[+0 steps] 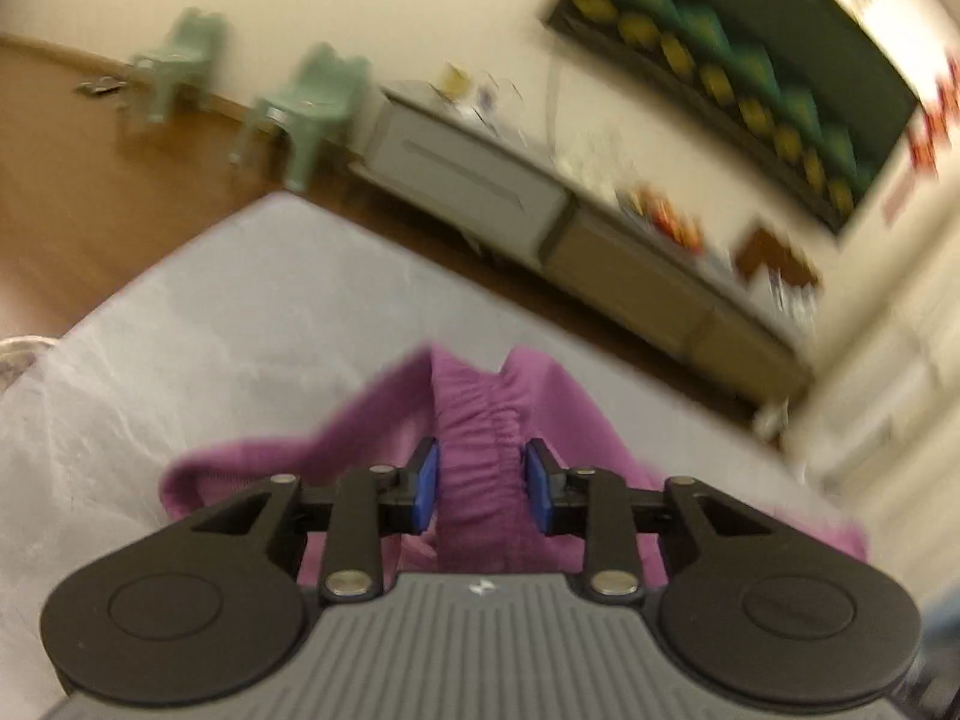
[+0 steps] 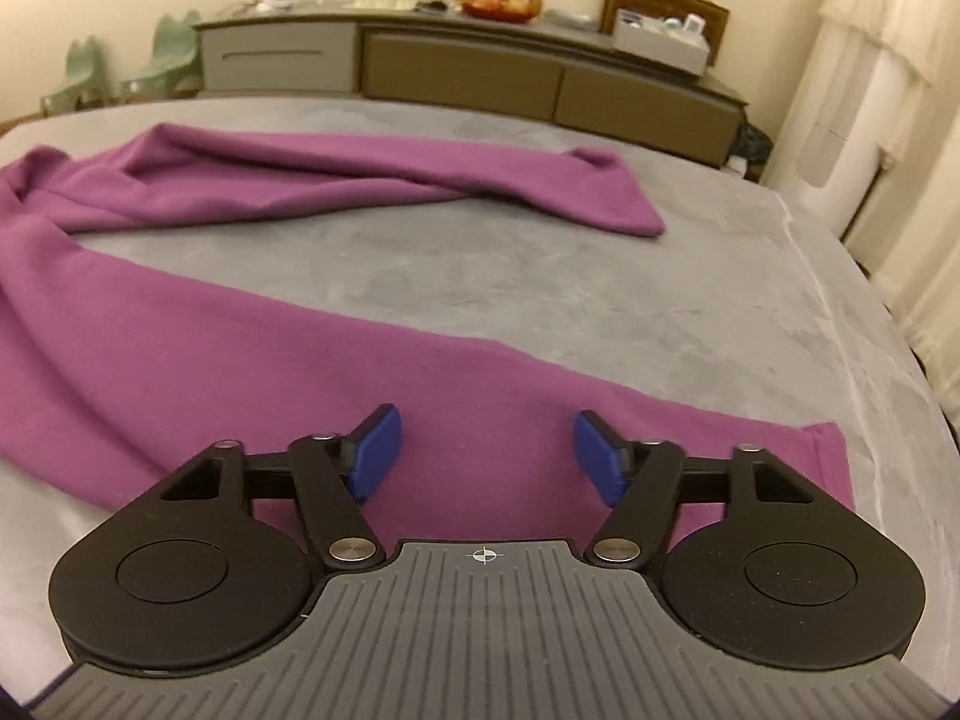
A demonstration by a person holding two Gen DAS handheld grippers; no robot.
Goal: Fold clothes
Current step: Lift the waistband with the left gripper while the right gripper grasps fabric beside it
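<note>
Landmark: the grey table (image 2: 540, 276); every place below is told from it.
Left gripper (image 1: 480, 480): raised above the table's left part, the view tilted and blurred; its blue pads stand a little apart with the gathered waistband (image 1: 480, 438) bunched between them; whether they truly pinch it I cannot tell, though the cloth rising off the table suggests it is lifted there, likely to carry that end over.
Purple trousers (image 2: 180, 360): lying on the table, unfolded; the waist end lies at the table's left, two legs run rightward, splayed apart with bare table between them.
Far leg (image 2: 372, 186): twisted and rumpled, toward the table's far edge.
Near leg (image 2: 540, 420): flat, its hem (image 2: 828, 450) near the table's right edge.
Right gripper (image 2: 483, 456): low over the near leg, jaws spread wide, holding nothing; probably poised to take that leg.
Hidden: the waist is cut off in the right view; contact under either gripper is unseen; items on the sideboard (image 2: 468, 72) beyond the table are too small to name.
</note>
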